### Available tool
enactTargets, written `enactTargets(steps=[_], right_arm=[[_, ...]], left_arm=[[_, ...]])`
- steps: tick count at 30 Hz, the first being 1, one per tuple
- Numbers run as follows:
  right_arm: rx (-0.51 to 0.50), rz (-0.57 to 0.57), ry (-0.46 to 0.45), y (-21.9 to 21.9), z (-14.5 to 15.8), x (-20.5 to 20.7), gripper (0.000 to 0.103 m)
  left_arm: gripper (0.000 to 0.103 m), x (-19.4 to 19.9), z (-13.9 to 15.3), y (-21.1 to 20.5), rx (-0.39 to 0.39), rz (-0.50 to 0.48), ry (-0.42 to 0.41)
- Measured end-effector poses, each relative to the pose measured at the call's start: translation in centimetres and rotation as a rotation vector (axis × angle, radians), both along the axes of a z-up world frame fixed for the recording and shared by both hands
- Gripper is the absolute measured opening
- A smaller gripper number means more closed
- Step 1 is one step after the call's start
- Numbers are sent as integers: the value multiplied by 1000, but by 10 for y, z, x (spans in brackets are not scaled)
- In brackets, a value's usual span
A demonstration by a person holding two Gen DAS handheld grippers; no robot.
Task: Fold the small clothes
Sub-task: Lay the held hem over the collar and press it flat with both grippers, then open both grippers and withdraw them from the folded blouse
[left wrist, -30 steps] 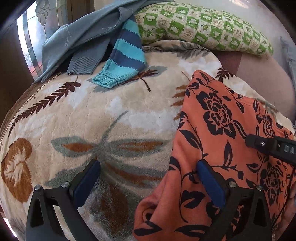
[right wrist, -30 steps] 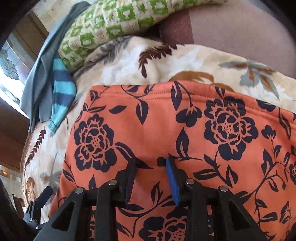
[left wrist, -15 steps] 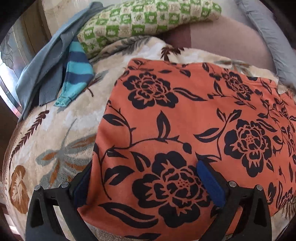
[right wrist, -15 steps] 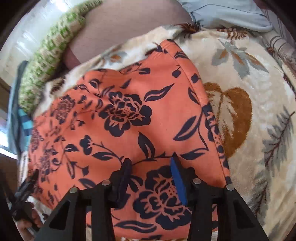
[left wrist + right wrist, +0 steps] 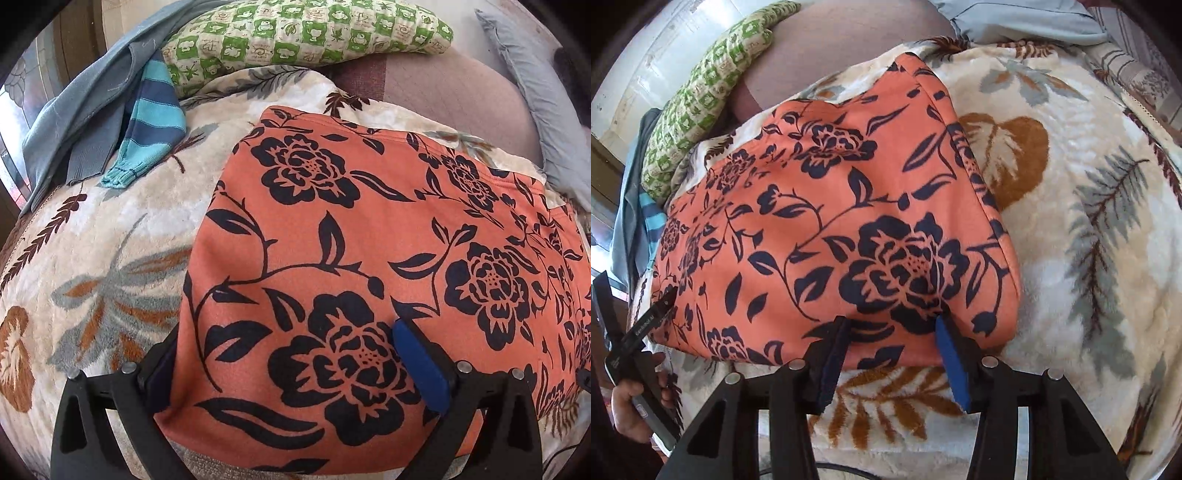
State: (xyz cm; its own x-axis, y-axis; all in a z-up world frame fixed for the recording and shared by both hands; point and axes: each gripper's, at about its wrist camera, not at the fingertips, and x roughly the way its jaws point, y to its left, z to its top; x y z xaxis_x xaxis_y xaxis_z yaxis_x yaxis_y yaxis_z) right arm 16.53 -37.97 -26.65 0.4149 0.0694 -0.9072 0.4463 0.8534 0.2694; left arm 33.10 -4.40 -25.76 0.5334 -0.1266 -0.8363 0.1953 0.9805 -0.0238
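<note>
An orange garment with black flowers (image 5: 369, 240) lies spread flat on a floral fleece blanket (image 5: 110, 240); it also shows in the right wrist view (image 5: 831, 221). My left gripper (image 5: 288, 354) is open, its jaws straddling the garment's near left corner, the left finger partly hidden under the cloth. My right gripper (image 5: 890, 328) is open at the garment's near edge by its right corner, with the cloth edge between the blue pads (image 5: 951, 365). The left gripper also shows in the right wrist view (image 5: 639, 332), held by a hand.
A striped blue sleeve (image 5: 151, 122) and a grey-blue sweater (image 5: 77, 99) lie at the back left. A green checked pillow (image 5: 303, 33) lies at the back, a grey pillow (image 5: 535, 110) at the right. The blanket (image 5: 1089, 221) extends right of the garment.
Both views swung and pulled back toward the garment's near edge. The right gripper, earlier over the cloth's middle, now sits at its near edge and has opened wider. The left gripper stays open.
</note>
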Motion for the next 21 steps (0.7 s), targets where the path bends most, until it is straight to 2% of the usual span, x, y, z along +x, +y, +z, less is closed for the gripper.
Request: enactTargets(steps=[2,3,7,9,13,16,17,19,21], right_arm=[[-13,-8,35,0,11,5,52],[-15,-22,22,-1,20,9,52],[-100,-23,-104,0,69,38,52],[-117,-31,-110,-2,80,62,53],[-118,-67,-14,-14,58,114,53],[-82,-126,116,-28,9,137,53],[-54,-136,131,-31,-8,139,55],[-100,-122,61,-23,-5,137,61],[-135,-72,53,-11,4,133,63]], left_arm=[[103,-1,5,2,4,-3,8],[103,-2,10,3,7,7,-5],[103,-14,41,11,1,54,-181],[103,-16,51,12,21,66,-233],[103,-8,44,7,60,72,-205],[103,6,20,-4,147,47,-107],[103,11,10,-7,174,48,-64],[103,16,6,-3,130,68,-61],[103,17,10,-2,123,87,-54]])
